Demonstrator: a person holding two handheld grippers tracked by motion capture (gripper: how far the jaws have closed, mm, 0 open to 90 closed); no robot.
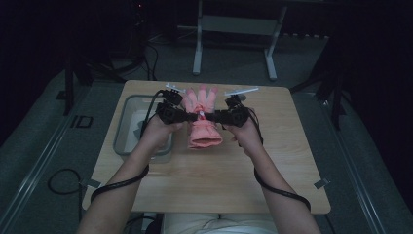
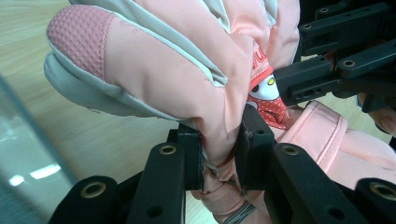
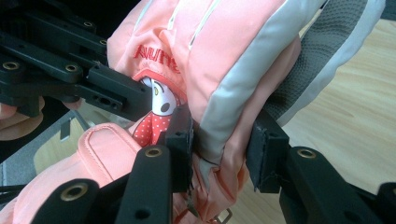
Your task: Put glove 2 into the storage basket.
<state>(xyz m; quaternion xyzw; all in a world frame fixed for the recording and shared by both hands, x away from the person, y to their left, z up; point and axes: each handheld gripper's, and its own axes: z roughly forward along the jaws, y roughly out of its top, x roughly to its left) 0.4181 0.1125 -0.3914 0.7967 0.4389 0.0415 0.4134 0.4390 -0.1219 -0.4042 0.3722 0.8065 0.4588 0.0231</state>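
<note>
While both the left gripper and right gripper clench it, the pink glove points fingers away.

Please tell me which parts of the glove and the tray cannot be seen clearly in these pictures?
- Glove: its middle is covered by both grippers in the high view.
- Glove fingertips: cut off by the top edge in the right gripper view.
- Red lettering: partly folded away.
- Tray: contents too dim, partly behind the left hand.

Light wooden surface | clear plastic bin on its left part | white metal frame legs on the grey floor beyond | dark surroundings
</note>
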